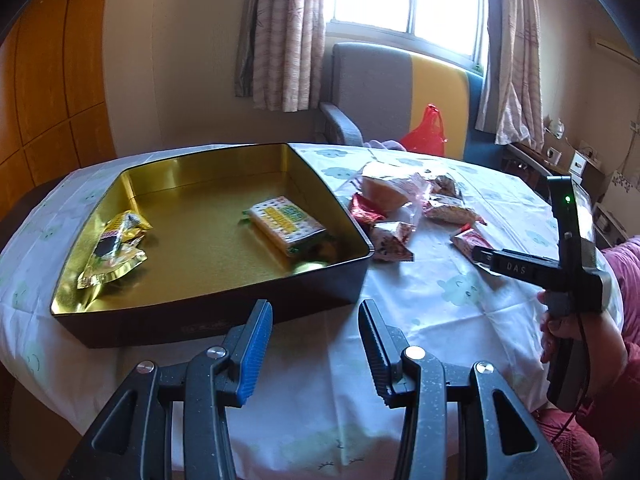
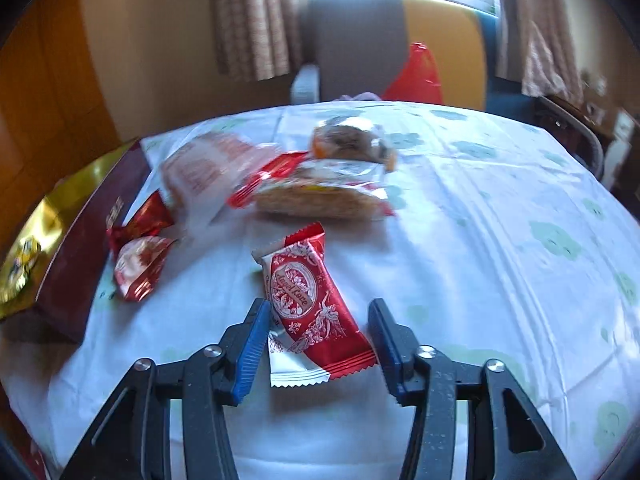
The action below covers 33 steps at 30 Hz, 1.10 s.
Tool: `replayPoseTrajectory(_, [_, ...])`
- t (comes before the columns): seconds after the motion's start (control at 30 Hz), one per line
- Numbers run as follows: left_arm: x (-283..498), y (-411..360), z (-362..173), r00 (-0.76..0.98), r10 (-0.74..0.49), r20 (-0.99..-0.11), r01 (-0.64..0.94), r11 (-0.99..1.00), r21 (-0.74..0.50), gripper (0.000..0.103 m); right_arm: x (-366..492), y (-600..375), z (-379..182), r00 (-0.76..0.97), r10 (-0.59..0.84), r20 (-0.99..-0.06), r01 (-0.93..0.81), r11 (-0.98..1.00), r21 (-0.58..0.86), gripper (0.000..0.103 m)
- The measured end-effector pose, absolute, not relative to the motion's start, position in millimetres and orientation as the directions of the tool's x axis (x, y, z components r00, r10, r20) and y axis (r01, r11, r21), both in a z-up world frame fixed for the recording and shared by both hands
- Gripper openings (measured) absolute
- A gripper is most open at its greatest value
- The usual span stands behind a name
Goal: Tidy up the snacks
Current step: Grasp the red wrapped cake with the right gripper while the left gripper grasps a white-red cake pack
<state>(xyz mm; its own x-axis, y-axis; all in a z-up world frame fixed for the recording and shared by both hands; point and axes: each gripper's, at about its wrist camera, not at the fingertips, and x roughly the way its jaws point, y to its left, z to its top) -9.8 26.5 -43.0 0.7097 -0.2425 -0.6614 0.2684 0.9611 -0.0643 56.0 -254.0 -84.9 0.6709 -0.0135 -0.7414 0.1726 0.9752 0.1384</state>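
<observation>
Red-and-white snack packet (image 2: 310, 304) between right gripper's (image 2: 318, 318) spread fingers; left gripper (image 1: 316, 322) likewise apart.

One tin (image 1: 208, 312), two packets inside (image 1: 286, 226), two grippers (image 1: 316, 344).

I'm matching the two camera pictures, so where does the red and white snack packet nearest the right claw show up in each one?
Left wrist: red and white packet lies right of center, at the right claw's tip.
Right wrist: same packet lies low center, between the open claw's fingers.
Shared landmark: gold-lined box, left of it.
</observation>
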Motion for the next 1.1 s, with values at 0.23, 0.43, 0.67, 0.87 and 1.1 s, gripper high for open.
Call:
replayPoseTrajectory(0.23, [-5, 3, -36, 0.696, -0.275, -0.663, 0.326, 0.944, -0.049, 0.046, 72, -250, -88, 0.666, 0.007, -0.746, 0.056, 0.997, 0.06, 0.061])
replayPoseTrajectory(0.43, [6, -27, -25, 0.677, -0.313, -0.666, 0.392, 0.919, -0.033, 0.046, 72, -263, -89, 0.674, -0.017, -0.738, 0.06, 0.998, 0.032, 0.037])
replayPoseTrajectory(0.67, [33, -69, -24, 0.64, -0.344, -0.687, 0.475, 0.88, 0.002, 0.046, 63, -292, -91, 0.698, -0.016, -0.716, 0.143, 0.983, 0.117, 0.036])
replayPoseTrajectory(0.87, [73, -113, -37, 0.587, -0.303, -0.751, 0.547, 0.832, 0.092, 0.046, 58, -295, -92, 0.711, 0.009, -0.703, 0.139, 0.978, 0.153, 0.036])
replayPoseTrajectory(1.1, [121, -128, -75, 0.514, -0.136, -0.847, 0.499, 0.851, 0.166, 0.046, 56, -302, -94, 0.729, 0.047, -0.683, 0.136, 0.968, 0.212, 0.036])
